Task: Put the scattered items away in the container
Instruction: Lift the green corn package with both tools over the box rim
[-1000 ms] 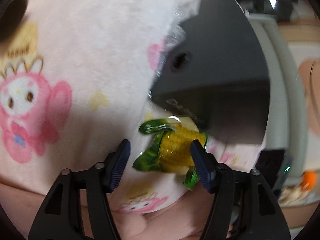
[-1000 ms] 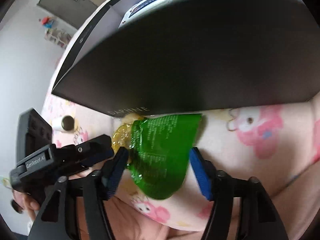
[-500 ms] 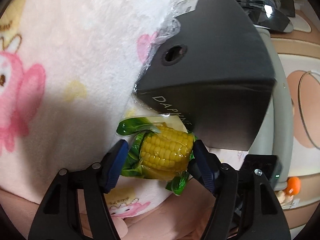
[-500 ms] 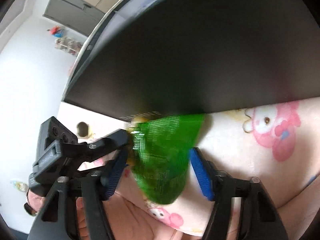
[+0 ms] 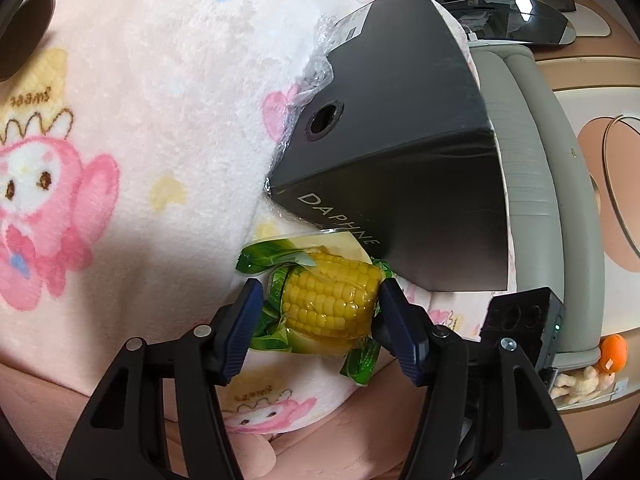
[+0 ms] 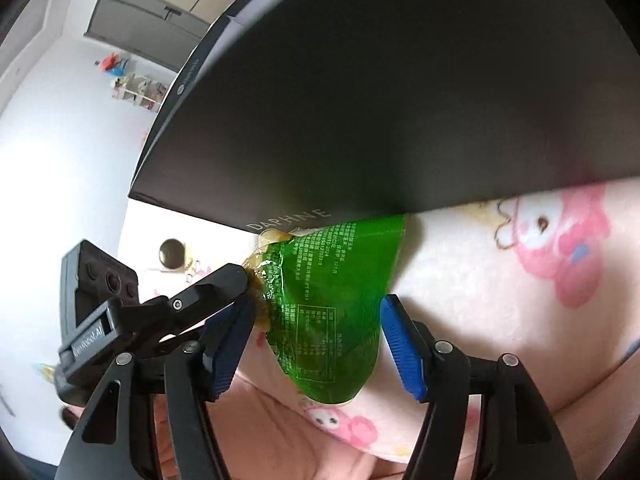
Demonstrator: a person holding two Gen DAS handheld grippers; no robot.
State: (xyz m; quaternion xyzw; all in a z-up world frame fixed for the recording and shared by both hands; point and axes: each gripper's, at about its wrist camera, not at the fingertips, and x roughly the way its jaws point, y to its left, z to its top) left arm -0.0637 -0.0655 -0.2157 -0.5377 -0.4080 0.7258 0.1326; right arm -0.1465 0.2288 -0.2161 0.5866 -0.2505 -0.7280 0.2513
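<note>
A vacuum-packed corn cob (image 5: 328,304) in a green wrapper lies on the pink blanket against the black DAPHNE box (image 5: 400,148). My left gripper (image 5: 320,312) is closed on the cob, both blue pads touching it. In the right wrist view the pack's green back (image 6: 332,304) sits between the open fingers of my right gripper (image 6: 316,344), which do not press it. The left gripper's finger (image 6: 216,284) touches the pack from the left there. The box (image 6: 380,100) fills the upper view; its inside is hidden.
A pink cartoon-print blanket (image 5: 140,140) covers the surface. A grey ridged object (image 5: 536,184) stands right of the box. A dark round item (image 5: 20,32) sits at far left. A small round jar (image 6: 172,254) lies on the blanket behind the left gripper.
My left gripper has moved forward and closed around the corn cob. My right gripper has stayed open around the pack, tilting slightly lower against the box.
</note>
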